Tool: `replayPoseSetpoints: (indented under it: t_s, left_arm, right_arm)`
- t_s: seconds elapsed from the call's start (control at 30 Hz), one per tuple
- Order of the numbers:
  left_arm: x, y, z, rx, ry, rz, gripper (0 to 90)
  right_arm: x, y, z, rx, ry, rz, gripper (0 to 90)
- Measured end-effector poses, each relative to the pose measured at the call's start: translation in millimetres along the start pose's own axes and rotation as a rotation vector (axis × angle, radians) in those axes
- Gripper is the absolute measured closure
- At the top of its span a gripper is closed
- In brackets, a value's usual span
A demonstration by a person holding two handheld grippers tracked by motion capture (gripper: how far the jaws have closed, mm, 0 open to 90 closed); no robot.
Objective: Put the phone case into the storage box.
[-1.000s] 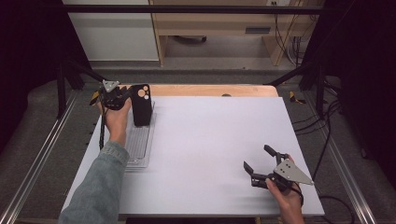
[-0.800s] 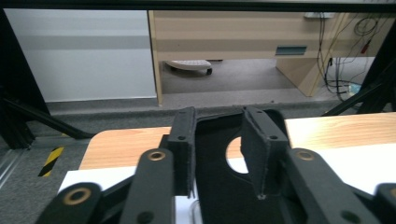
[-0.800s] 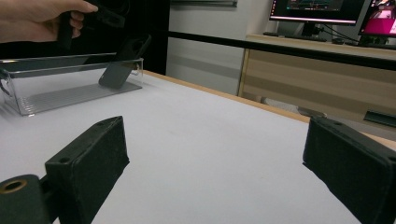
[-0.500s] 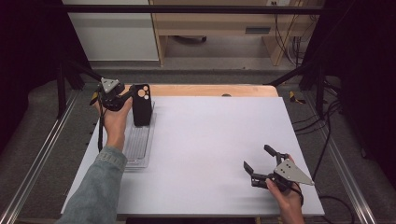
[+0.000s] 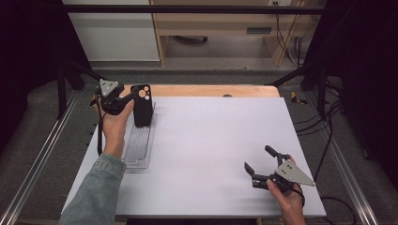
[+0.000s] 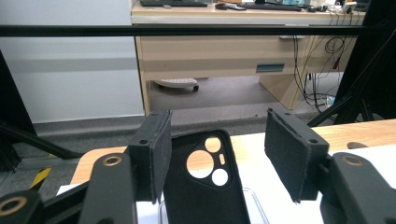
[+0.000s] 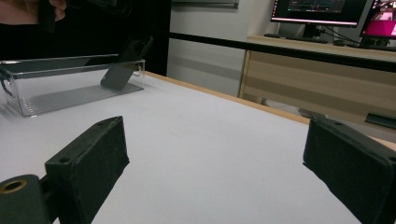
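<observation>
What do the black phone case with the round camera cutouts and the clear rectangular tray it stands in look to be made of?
The black phone case looks like soft matte rubber or silicone: dull, no glare, clean-punched lens holes; it could be matte plastic. The clear rectangular tray looks like rigid glossy plastic, likely acrylic: see-through walls with bright edges and a ribbed floor.

No legible text or labels

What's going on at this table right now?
A person works with two handheld grippers. The left gripper has just been opening, its jaws standing apart beside a black phone case that leans upright at the far end of a clear tray. The right gripper hovers open over the white table, holding nothing.
</observation>
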State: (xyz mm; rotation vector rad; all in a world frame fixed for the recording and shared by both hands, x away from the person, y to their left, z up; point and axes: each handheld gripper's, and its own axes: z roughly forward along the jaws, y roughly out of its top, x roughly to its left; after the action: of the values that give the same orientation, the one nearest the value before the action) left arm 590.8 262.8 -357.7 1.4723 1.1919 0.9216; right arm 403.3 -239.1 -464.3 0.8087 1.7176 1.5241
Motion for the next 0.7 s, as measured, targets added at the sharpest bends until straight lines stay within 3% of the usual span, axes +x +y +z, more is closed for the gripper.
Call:
replayPoseSetpoints:
  t_s: [0.23,0.5,0.7]
  left_arm:
    - [-3.6,1.0,-2.1,0.006,-0.024,-0.006,33.6]
    - [-10.1,2.5,-2.4,0.019,-0.061,-0.042,15.3]
    - [-16.4,4.4,-3.1,0.016,-0.095,-0.042,9.3]
  right_arm:
    - [-0.1,0.0,0.0,0.000,0.001,0.000,6.6]
    - [-0.1,0.1,0.1,0.001,0.003,0.000,6.3]
    - [0.0,0.1,0.2,0.000,0.003,0.002,6.0]
